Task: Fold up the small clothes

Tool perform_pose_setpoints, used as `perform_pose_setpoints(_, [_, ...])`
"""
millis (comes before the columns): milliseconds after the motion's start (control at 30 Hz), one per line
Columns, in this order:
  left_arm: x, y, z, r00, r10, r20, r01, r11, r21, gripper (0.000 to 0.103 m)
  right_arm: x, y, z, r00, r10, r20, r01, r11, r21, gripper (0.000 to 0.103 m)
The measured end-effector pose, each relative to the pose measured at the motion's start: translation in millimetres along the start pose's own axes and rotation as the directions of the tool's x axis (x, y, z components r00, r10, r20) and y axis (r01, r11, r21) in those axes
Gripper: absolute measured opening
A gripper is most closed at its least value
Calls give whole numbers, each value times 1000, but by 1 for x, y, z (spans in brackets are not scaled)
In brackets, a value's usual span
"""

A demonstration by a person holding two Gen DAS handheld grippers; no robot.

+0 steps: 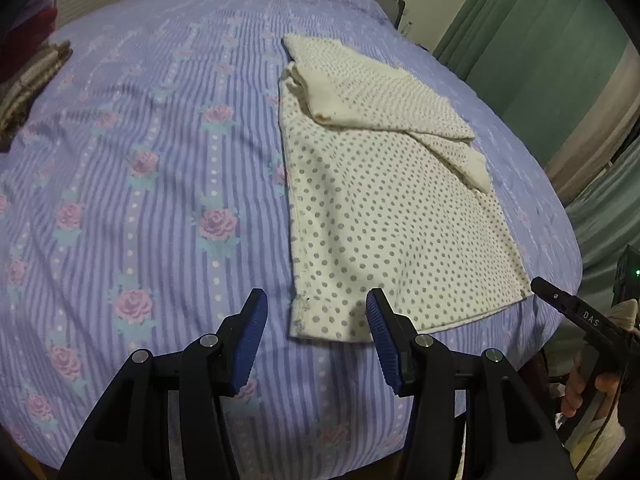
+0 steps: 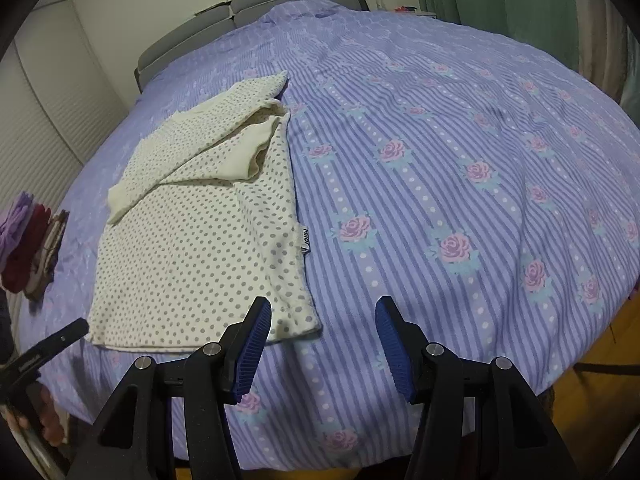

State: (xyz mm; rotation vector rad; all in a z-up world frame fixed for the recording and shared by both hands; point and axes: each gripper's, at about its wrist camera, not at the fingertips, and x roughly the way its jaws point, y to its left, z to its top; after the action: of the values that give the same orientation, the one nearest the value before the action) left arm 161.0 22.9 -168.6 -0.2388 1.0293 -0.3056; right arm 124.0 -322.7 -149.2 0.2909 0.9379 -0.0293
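Note:
A cream garment with grey dots (image 1: pixel 384 216) lies partly folded on the bed, its sleeves laid across the upper body. It also shows in the right wrist view (image 2: pixel 192 248). My left gripper (image 1: pixel 316 312) is open and empty, just above the garment's near left corner. My right gripper (image 2: pixel 322 320) is open and empty, above the bedcover next to the garment's near right corner. The right gripper's tip also shows in the left wrist view (image 1: pixel 568 304), and the left gripper's tip shows in the right wrist view (image 2: pixel 60 340).
The bed has a purple striped cover with roses (image 2: pixel 460 200). A pile of folded clothes, purple, red and brown, (image 2: pixel 32 244) sits at the bed's left edge. A grey headboard (image 2: pixel 248 12) and green curtains (image 1: pixel 540 40) stand beyond.

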Motion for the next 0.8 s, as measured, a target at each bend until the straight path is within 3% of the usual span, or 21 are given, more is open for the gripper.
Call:
perform_pose_setpoints(167, [9, -4, 1, 1000, -2, -12, 2, 1000, 12, 46, 6, 2, -1, 1000, 17, -8, -17, 1000, -1, 55])
perform_pose_setpoints(233, [10, -2, 0, 1000, -19, -15, 19, 1000, 2, 39, 9, 2, -1, 1000, 19, -17, -19, 1000, 10, 55])
perform_pose_setpoints(300, [11, 3, 2, 999, -29, -16, 29, 999, -22, 22, 10, 3, 0, 999, 45, -18, -44, 999, 19, 55])
perform_pose_setpoints(367, [7, 10, 2, 1000, -27, -12, 26, 998, -50, 12, 11, 5, 2, 999, 52, -11, -52, 999, 11, 55])
perform_pose_setpoints(533, [-28, 24, -8, 997, -36, 72, 45, 991, -127, 9, 11, 7, 3, 998, 65, -8, -65, 998, 21, 55])
perform_pose_setpoints(600, [-33, 27, -12, 997, 3, 76, 6, 993, -121, 5, 9, 9, 3, 998, 60, -1, -60, 998, 11, 54])
perform_pose_setpoints(800, [-34, 31, -18, 996, -5, 93, 17, 992, -129, 7, 11, 10, 0, 998, 61, -7, -61, 998, 17, 55])
